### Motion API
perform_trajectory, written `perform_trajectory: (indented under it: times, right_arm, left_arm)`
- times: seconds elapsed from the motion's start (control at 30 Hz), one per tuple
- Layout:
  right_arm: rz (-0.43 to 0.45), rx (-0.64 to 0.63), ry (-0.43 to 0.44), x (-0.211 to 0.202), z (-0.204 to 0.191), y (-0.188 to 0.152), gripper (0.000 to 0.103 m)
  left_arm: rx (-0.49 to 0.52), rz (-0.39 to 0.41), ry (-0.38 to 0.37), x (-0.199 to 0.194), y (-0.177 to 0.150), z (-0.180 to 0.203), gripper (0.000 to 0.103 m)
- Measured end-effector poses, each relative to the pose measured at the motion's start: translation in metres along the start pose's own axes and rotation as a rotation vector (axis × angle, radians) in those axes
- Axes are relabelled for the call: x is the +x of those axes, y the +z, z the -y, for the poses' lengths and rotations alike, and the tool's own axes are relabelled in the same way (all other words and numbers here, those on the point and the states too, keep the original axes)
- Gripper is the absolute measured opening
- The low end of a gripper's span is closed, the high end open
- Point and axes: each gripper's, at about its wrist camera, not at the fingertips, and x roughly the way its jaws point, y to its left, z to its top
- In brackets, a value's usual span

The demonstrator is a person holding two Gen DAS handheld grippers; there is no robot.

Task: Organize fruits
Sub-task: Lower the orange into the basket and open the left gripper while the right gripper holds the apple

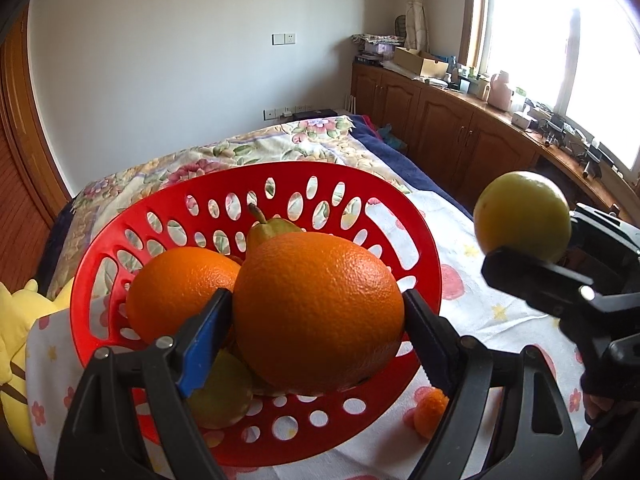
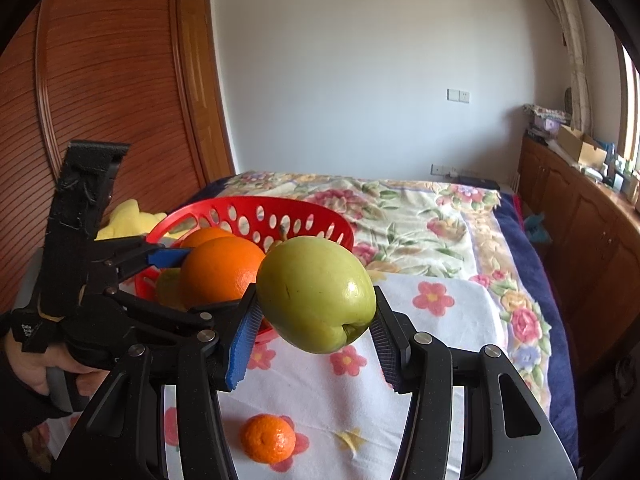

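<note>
A red perforated basket [image 1: 424, 256] sits on a flower-print cloth [image 2: 452, 312] spread over a bed, already holding one orange [image 1: 176, 284], a pear [image 1: 268, 228] at the back and a yellow-green fruit [image 1: 224, 396] near the front rim. The left gripper [image 1: 316, 320] has its jaws spread wide and pressed against both sides of a large orange [image 1: 320, 312], held over the basket; whether the fruit already rests on the others cannot be told. To the right, the right gripper [image 2: 312, 332] clamps a smooth, glossy green apple [image 2: 316, 292] between its ridged blue pads, the fruit tilted with its dimpled end turned down toward the camera and carried clear above the cloth, just beside the basket. A small mandarin [image 2: 268, 438] lies alone on the cloth, outside the basket and untouched. By this showing the sorting is well along: two fruits are in transit, and the mandarin remains to be collected.
</note>
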Motion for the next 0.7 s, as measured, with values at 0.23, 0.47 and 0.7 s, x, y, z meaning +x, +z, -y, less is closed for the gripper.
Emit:
perform_trajectory:
  times: [0.23,0.47,0.7]
  right_arm:
    - [-0.002,0.001,0.013,0.007,0.002,0.003,0.053]
    - [-0.006,0.014,0.013,0.012,0.008,0.009,0.053]
    - [-0.013,0.018,0.011,0.012,0.007,0.008,0.053]
  left_arm:
    - [-0.014,-0.002,0.004,0.003,0.004,-0.001,0.085]
    - [-0.034,-0.004,-0.009,0.004,0.007,-0.006,0.085]
    - [-0.04,-0.003,-0.007,0.003,0.007,-0.007,0.086]
